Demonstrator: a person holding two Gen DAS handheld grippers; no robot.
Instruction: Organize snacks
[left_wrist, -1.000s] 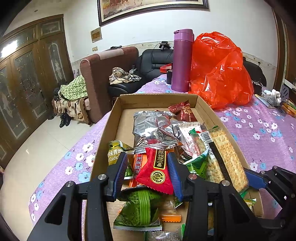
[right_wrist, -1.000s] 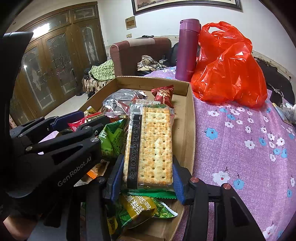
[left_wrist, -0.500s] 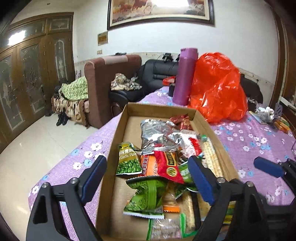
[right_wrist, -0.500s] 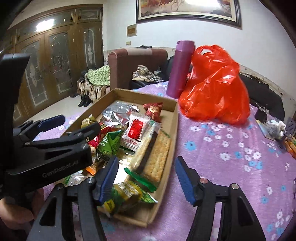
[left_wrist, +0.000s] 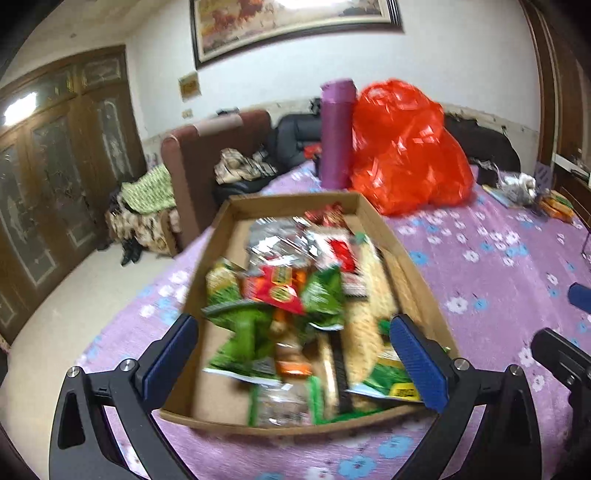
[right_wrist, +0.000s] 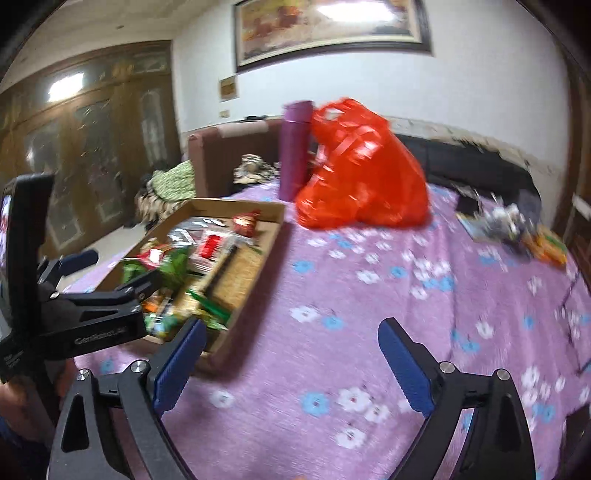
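Box (left_wrist: 373, 218): snacks (left_wrist: 280, 291) released inside. Left hand-held gripper (left_wrist: 291, 354), right hand-held gripper (right_wrist: 291, 365): jaws just opened, empty, pulled back from box.

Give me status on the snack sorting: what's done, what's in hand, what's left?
Done: snack packets, including the cracker pack, lie piled in the cardboard box.
In hand: nothing. The left hand-held gripper and the right hand-held gripper have just been opening and are both empty.
Left: possibly the items at the far table edge; the red bag looks untouched.
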